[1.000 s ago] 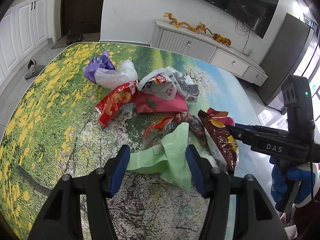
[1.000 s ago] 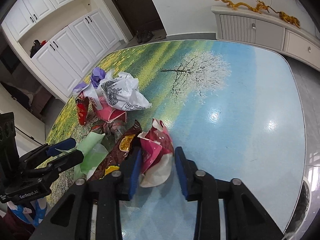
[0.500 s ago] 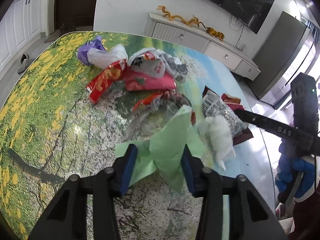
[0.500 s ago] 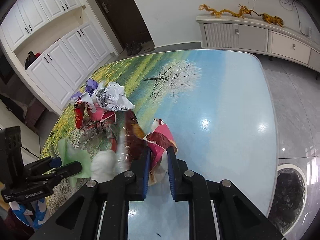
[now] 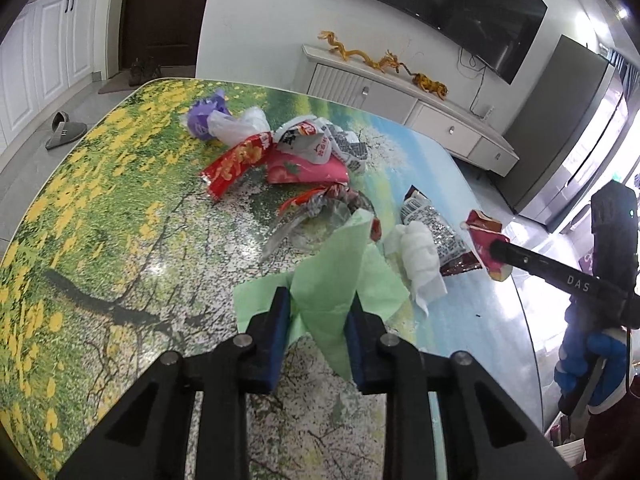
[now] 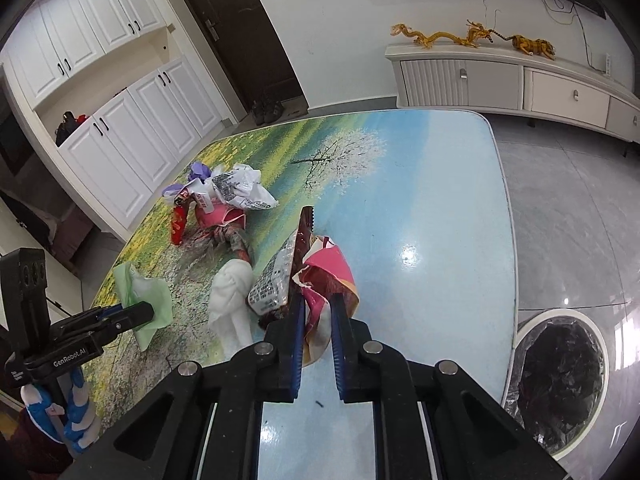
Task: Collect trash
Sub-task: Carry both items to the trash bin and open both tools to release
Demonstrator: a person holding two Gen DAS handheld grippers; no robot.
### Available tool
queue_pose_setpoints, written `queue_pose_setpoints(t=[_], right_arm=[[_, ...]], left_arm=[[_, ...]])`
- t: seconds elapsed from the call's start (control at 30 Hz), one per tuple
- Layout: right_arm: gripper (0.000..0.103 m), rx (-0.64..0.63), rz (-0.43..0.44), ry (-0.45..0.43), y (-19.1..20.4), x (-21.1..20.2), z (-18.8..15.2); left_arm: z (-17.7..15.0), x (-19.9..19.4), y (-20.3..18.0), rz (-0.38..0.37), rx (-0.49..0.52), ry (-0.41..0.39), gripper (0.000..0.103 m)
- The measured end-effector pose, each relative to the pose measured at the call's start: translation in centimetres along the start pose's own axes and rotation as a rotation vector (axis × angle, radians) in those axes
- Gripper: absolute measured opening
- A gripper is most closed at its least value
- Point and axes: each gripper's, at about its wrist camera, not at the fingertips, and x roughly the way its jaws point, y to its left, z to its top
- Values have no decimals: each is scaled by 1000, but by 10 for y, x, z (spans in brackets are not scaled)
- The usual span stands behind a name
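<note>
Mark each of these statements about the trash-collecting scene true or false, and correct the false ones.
1. The left hand-held gripper is closed on a green paper. True.
2. The right hand-held gripper is empty. False: it grips a pink and red wrapper.
3. A white crumpled tissue lies on the table. True.
4. The bin stands on the table. False: it stands on the floor beside it.
5. The purple bag hangs from a gripper. False: it lies on the table.

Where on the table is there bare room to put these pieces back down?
The blue stretch of the table, between the pink wrapper and the edge by the trash bin, is bare. So is the yellow-flower side, left of the red wrapper. The middle is crowded.
</note>
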Motion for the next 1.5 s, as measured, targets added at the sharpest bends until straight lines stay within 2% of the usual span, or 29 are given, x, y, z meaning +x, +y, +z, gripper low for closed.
queue_pose_setpoints(t=[0.33, 0.73, 0.93, 1.1, 1.33, 1.5], right_arm=[[11, 21, -25, -99, -9, -48, -11], [10, 159, -104, -273, -69, -125, -28], [10, 257, -171, -334, -112, -154, -46], [10, 328, -197, -338, -146, -163, -62], [10, 414, -203, -276, -191, -142, -77], [13, 478, -213, -207, -225, -117, -86]], left_arm=[[3, -37, -9, 3, 10, -75, 25], [36, -46, -87, -107, 128, -107, 24], [55, -22, -160, -161, 267, -72, 24], [63, 9, -233, -210, 390, -32, 25], [53, 79, -325, -254, 491, 99, 25], [41, 124, -365, -267, 503, 182, 26]])
